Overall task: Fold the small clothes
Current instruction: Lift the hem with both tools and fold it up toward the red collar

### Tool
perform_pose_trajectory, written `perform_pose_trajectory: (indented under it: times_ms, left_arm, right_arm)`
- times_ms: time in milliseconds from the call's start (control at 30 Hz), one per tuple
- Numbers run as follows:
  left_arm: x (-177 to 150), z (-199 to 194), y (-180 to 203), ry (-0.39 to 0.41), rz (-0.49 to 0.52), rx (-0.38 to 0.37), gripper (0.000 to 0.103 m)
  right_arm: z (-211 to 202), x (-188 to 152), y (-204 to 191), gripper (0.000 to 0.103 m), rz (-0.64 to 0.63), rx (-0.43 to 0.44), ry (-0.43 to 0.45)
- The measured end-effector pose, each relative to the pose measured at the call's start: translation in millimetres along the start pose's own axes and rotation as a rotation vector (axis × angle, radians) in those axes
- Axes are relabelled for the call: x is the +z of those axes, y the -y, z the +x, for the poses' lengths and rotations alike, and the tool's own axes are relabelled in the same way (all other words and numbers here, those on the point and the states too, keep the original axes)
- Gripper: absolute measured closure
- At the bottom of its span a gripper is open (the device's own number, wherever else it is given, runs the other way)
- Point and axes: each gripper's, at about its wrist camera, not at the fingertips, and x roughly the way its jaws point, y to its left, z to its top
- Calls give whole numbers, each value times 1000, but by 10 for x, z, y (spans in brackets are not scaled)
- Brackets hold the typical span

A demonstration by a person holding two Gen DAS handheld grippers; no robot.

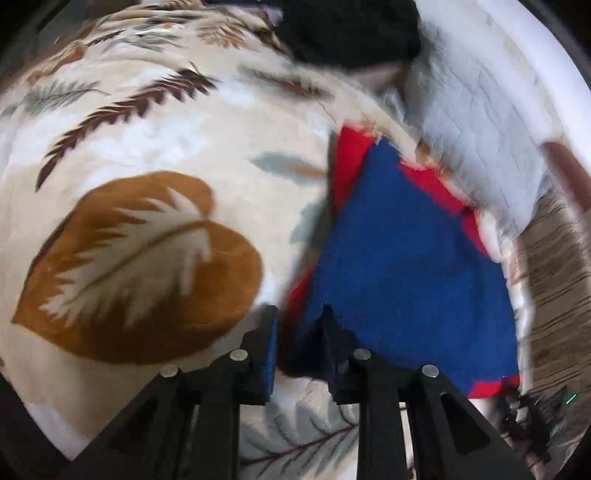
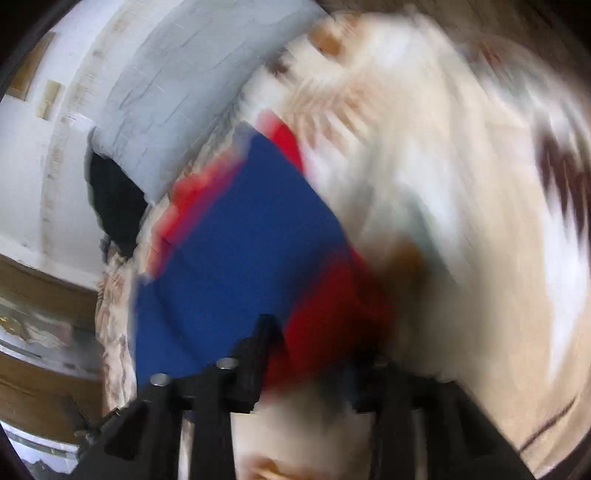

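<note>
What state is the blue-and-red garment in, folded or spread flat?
Partly folded: the blue-and-red garment lies on the leaf-print blanket with a blue layer doubled over red edges. How many folds, cannot tell; both views are blurred.

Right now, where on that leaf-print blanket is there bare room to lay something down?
Free: the blanket left of the blue and red garment, around the big brown leaf. Crowded: the garment's right side, against the white pillow and black cloth.

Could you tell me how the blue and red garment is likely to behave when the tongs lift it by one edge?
The garment will probably flop and drape, since its near edge already bunches between the left tongs. It looks like thin knit cloth, so likely light. Its fuzzy texture on the plush blanket suggests it would drag rather than slide.
</note>
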Motion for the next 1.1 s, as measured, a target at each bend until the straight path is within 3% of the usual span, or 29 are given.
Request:
perform_pose_trajectory:
  times_ms: [67,100,133,167,233,400,533,667,700,733,767,833,867,967,1000,1067,1100]
  left_arm:
    - [123,-197,43,66,19,67,65]
    - [188,-270,84,108,41,75,63]
    - [278,-315,154,140,80,70,55]
    - [363,-314,222,145,104,62,52]
    - [512,-257,362,141,138,27,47]
    - [838,185,823,80,286,-8,45]
    - [1046,655,985,25,351,62,45]
    - [1092,897,894,-17,310,101,45]
    - [1081,907,879,-14,314,102,59]
    - [1075,912,883,-11,327,102,81]
    - [1072,906,898,-16,346,97,81]
    - [1067,797,924,17,354,91,87]
    - [1065,727,948,36,359,87,88]
    - [975,472,976,133,386,67,88]
    - [958,521,952,129,380,79,88]
    - [980,867,834,37,344,130,81]
    - [995,926,784,27,322,132,68]
  right_arm:
    - [-237,-53,42,62,-30,0,29]
    - [-346,-30,23,52,-43,-15,43]
    - [-473,22,0,36,-54,-21,82]
    - [-563,89,-62,35,-75,-36,119]
    - [-631,307,-220,35,-141,-50,162]
    - [-282,849,-670,35,-312,-45,139]
    - [234,1158,-882,35,-403,-108,68]
    - [591,1289,-860,37,-447,-188,23]
    - [667,1301,-881,37,-464,-202,14]
    - [715,1293,-903,45,-482,-200,4]
    - [762,1263,-923,69,-516,-217,-15]
    - [875,1224,-990,91,-578,-304,-45]
    - [893,1215,-1022,94,-597,-320,-54]
    - [659,1173,-1213,95,-671,-353,46]
    - [572,1177,-1239,95,-673,-355,82]
    - [617,1222,-1137,95,-650,-401,95]
    - [724,1264,-1017,94,-616,-420,70]
